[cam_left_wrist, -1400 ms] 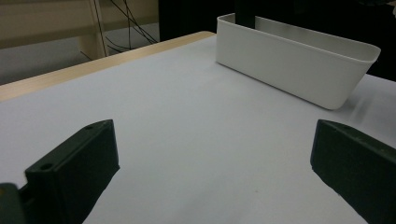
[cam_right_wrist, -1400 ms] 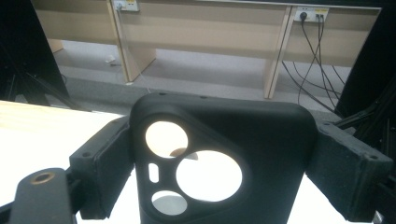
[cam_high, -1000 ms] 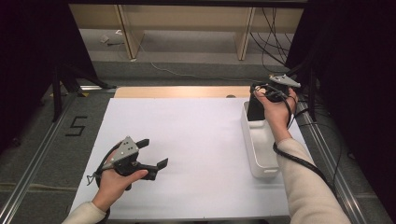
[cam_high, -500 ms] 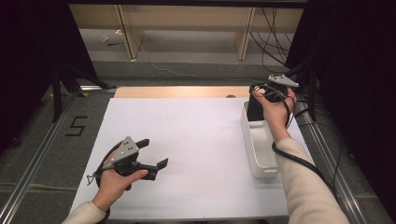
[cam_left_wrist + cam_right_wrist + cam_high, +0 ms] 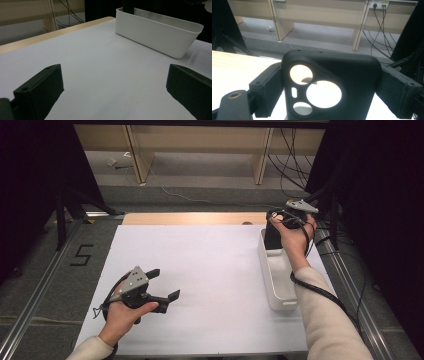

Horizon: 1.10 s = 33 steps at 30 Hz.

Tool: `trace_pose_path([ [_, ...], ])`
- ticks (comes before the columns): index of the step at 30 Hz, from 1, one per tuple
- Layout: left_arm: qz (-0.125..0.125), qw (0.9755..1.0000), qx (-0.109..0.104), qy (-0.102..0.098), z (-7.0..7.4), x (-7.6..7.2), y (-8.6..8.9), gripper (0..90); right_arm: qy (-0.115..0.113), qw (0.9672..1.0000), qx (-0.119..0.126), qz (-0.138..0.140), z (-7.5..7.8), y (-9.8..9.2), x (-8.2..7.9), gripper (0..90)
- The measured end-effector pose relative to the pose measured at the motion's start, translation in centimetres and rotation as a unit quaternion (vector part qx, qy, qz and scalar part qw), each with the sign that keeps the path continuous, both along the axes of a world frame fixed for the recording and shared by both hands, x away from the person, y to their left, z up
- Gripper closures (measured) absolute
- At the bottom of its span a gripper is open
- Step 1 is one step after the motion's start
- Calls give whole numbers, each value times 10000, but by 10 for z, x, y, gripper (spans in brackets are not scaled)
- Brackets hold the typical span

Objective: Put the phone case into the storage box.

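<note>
The right claw [image 5: 274, 231] is gripping a black phone case [image 5: 329, 85] by its two side edges, its jaws pressing flat against the case's left and right flanks in the right gripper view, where the camera cut-outs of the case are facing the lens and letting the bright surface behind shine through. In the high view the case is standing upright at the far end of the white bin [image 5: 276, 285], which is lying lengthwise along the right side of the white counter [image 5: 200, 265]; whether the case's lower edge is resting on the bin's floor or hanging just above it I cannot tell. The left claw [image 5: 165, 285] is waiting well apart, near the front left of the counter, its jaws spread wide with nothing between them, as the left gripper view is showing, with the bin [image 5: 160, 37] in the distance. Judging by this, the step in hand is the handling of the case at the bin's far end, either setting it in or drawing it out. If it is going in, the next move is calling for a straight lowering and then a clean parting of the jaws; if coming out, a vertical lift clearing the bin's rim before any sideways travel.
</note>
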<state>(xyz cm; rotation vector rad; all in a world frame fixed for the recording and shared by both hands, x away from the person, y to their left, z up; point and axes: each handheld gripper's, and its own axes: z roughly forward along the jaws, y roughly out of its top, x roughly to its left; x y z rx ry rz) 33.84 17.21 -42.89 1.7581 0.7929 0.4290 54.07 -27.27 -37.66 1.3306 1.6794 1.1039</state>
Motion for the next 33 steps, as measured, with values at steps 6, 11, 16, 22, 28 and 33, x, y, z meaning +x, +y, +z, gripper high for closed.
trace_pose_path([
  [6,-6,10000,-1,0,0,0,0,6,6,10000,-28,8,-2,1,1,149],
  [11,-5,10000,0,-1,0,0,0,6,23,10000,-36,17,-3,2,2,149],
  [16,3,10000,-3,7,0,0,0,7,17,10000,-61,27,-4,3,3,148],
  [22,-2,10000,-7,10,0,0,0,6,48,9999,-107,44,-7,4,4,148],
  [28,-7,10000,2,7,0,0,0,6,88,9998,-181,54,-12,5,6,148],
  [33,-10,10000,1,5,0,0,0,6,180,9996,-208,53,-18,6,7,147],
])
